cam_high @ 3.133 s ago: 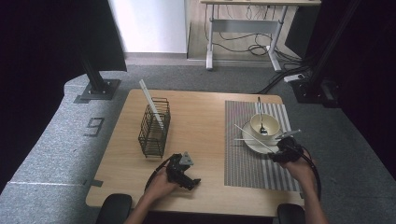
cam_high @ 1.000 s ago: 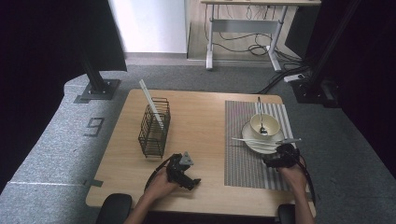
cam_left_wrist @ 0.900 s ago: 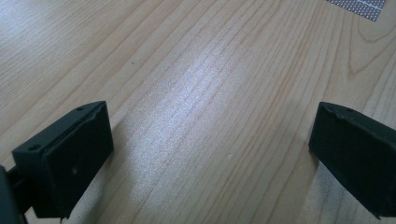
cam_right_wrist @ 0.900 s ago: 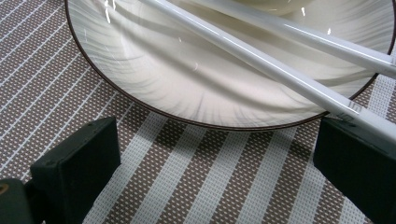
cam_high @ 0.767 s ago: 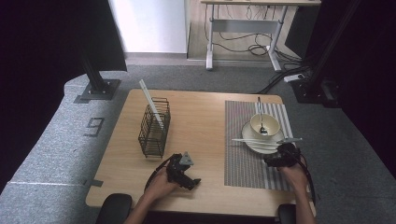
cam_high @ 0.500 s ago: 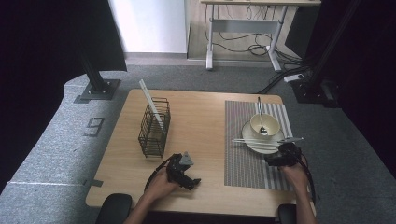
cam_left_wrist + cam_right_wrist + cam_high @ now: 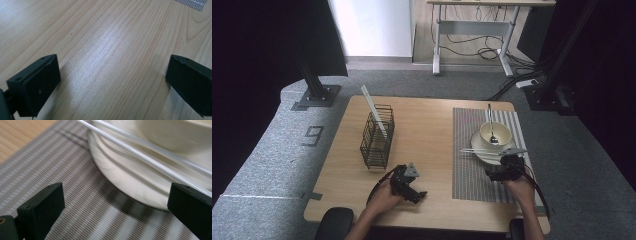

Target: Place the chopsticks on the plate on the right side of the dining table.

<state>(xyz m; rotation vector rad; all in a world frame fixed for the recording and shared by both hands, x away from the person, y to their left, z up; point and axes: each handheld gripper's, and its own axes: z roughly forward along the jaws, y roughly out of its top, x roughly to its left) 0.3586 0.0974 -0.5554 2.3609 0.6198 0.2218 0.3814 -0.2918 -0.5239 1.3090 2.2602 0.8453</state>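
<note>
Wooden table (image 7: 432, 125): wire basket (image 7: 377, 137) holds white stick; bowl (image 7: 492, 134) holds spoon. Both tongs wide open, empty.

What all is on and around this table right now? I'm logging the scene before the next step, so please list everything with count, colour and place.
Table: one, light wood, centre.
Placemat: one, grey striped, table's right half.
Plate: one, cream, on the placemat.
Bowl: one, cream, on the plate.
Spoon: one, dark metal, standing in the bowl.
Chopsticks: two, white, lying across the plate's near rim.
Wire rack: one, black, table's left half.
Flat panel: one, white, leaning in the rack.
Desk: one, grey frame, background floor.
Left gripper: black, open, over bare wood.
Right gripper: black, open, before the plate.
</note>
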